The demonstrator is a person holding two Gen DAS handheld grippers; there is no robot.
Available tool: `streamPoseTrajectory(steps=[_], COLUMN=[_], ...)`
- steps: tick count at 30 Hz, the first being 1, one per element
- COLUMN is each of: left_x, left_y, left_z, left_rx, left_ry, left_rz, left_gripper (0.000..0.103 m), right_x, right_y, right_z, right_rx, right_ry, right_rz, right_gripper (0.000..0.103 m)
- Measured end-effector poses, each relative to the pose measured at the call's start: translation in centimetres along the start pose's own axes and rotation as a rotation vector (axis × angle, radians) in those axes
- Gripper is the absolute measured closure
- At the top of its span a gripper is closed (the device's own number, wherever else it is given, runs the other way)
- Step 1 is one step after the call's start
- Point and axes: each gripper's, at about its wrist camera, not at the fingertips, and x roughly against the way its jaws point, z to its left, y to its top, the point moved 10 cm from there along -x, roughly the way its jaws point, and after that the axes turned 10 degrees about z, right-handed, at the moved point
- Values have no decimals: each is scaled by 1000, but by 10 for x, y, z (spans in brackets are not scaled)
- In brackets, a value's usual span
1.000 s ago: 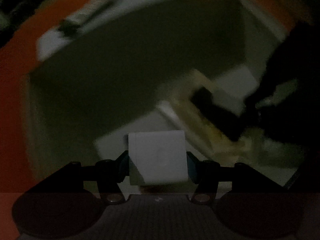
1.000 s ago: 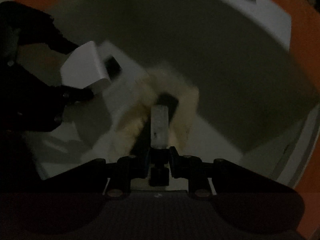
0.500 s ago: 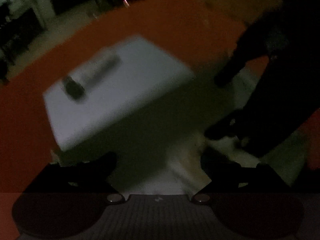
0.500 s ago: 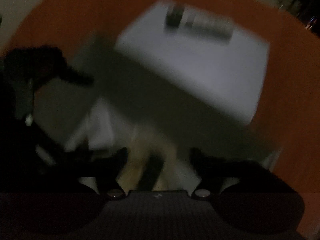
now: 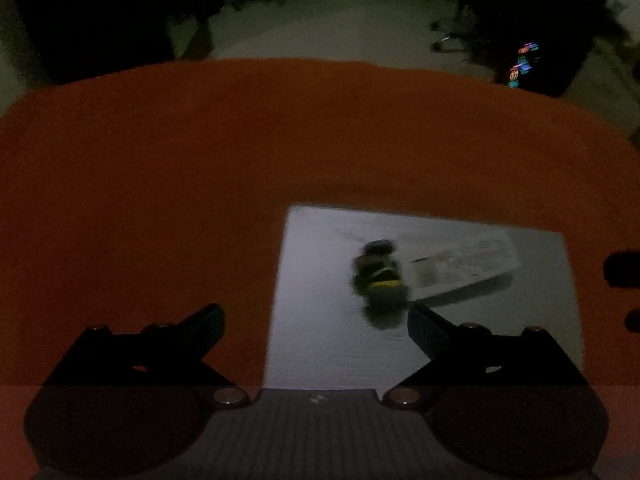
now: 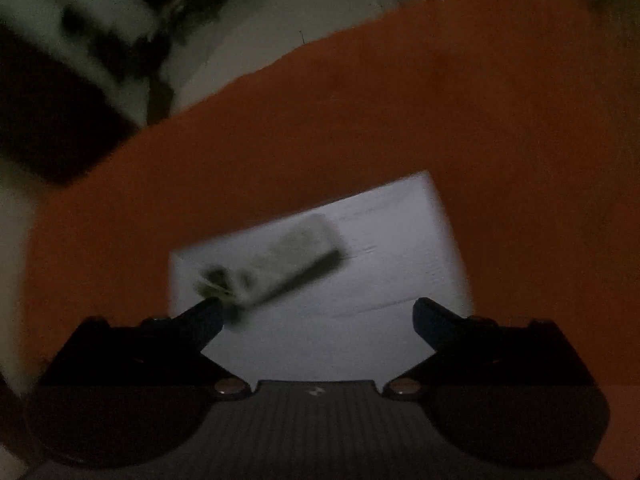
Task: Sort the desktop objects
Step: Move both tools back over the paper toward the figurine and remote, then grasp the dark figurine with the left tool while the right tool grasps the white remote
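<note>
The picture is dark and blurred. My left gripper [image 5: 316, 314] hangs over the orange tabletop [image 5: 160, 200] at the left edge of a flat white box panel [image 5: 320, 264]. Its jaws are opening wide with nothing between them. On the panel lie a pale paper label [image 5: 464, 268] and a dark lump with a yellow band [image 5: 380, 280]. My right gripper [image 6: 317, 306] hovers over the same white panel [image 6: 400, 240], its jaws also opening and empty. The label [image 6: 292, 256] and the dark lump [image 6: 216, 280] show just beyond its left finger.
The orange tabletop [image 6: 480, 120] spreads around the panel on all sides. Beyond its far edge lies a pale floor [image 5: 320, 28] with dark furniture and a small lit screen [image 5: 522, 64]. Dark shapes [image 5: 622, 268] poke in at the right edge of the left wrist view.
A second ago both grippers were inside a white box, the left shut on a white block, the right on a slim pale object. Both let go, opened wide and lifted out over the panel.
</note>
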Motion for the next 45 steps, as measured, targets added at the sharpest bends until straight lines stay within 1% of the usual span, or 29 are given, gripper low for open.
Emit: streamPoseTrajectory(steps=[1,2,4,7,9,11,13,14,15,16,17,19,22,24,25,26,27,28,29,32,34,35,37,39,40,42,43,44,45], left_x=[-4,-7,-18,-37,-45,-45,-45,-49,-51,-53,-55,-61,-74,-81,-85,-90,-93,-94,-96,-99,-101,-100,-98,-97,-97,-105,-103,-101,-98], left_y=[0,2,1,-8,-7,-8,-4,-2,1,4,6,11,17,19,19,19,20,20,20,21,21,23,26,29,31,26,25,24,23], left_z=[2,5,7,9,11,9,11,12,13,16,19,20,9,0,-5,-8,-11,-13,-16,-28,-34,-36,-37,-37,-37,-43,-45,-53,-58], left_rx=[7,8,-1,-13,-30,-54,-61,-55,-43,-18,13,72,105,104,93,79,74,65,55,-36,-86,-82,-73,-62,-56,-67,-106,-154,-173], left_ry=[19,30,25,17,-1,-23,-28,-34,-48,-57,-65,-95,-130,-145,-150,-127,-129,-134,-139,-83,-49,-52,-50,-40,-35,-47,-15,-28,-49], left_rz=[-3,-9,-19,-17,-31,-61,-94,-102,-103,-107,-113,-97,-66,-42,-31,-23,-20,-13,-7,-21,-21,-21,-23,-28,-30,2,-25,-46,-54], left_gripper=[4,4,4,5,5,5,5,5,5,5,5,5,6,6,6,4,4,5,4,5,6,6,6,6,9,37,45,66,69], right_x=[-15,-34,-65,-96,-117,-129,-129,-133,-135,-133,-131,-127,-116,-118,-114,-111,-109,-107,-106,-107,-107,-107,-111,-114,-120,-134,-142,-144,-145], right_y=[2,8,18,39,41,54,59,53,47,38,31,18,6,-2,-5,-10,-15,-21,-26,-28,-31,-32,-19,-7,-6,-7,-7,-6,-6], right_z=[2,5,8,10,4,9,22,30,38,48,52,56,44,34,32,26,20,14,8,-3,-5,-7,-3,-2,-2,0,-3,-4,-5], right_rx=[-38,-37,-10,-82,-159,-177,-112,-54,11,85,116,166,236,271,303,313,320,327,303,234,236,239,290,297,300,323,333,343,352], right_ry=[21,-3,-91,-83,-74,-130,-212,-277,-311,-318,-321,-325,-367,-393,-393,-392,-392,-391,-370,-316,-299,-292,-300,-315,-320,-351,-391,-407,-419], right_rz=[27,52,52,11,23,-14,-58,-50,-48,-47,-32,1,49,92,92,98,106,115,142,118,106,100,55,-38,-33,-10,-7,-29,-55], right_gripper=[0,0,0,1,1,0,2,12,18,34,58,73,77,76,76,71,63,37,17,16,16,16,16,16,17,30,49,51,52])
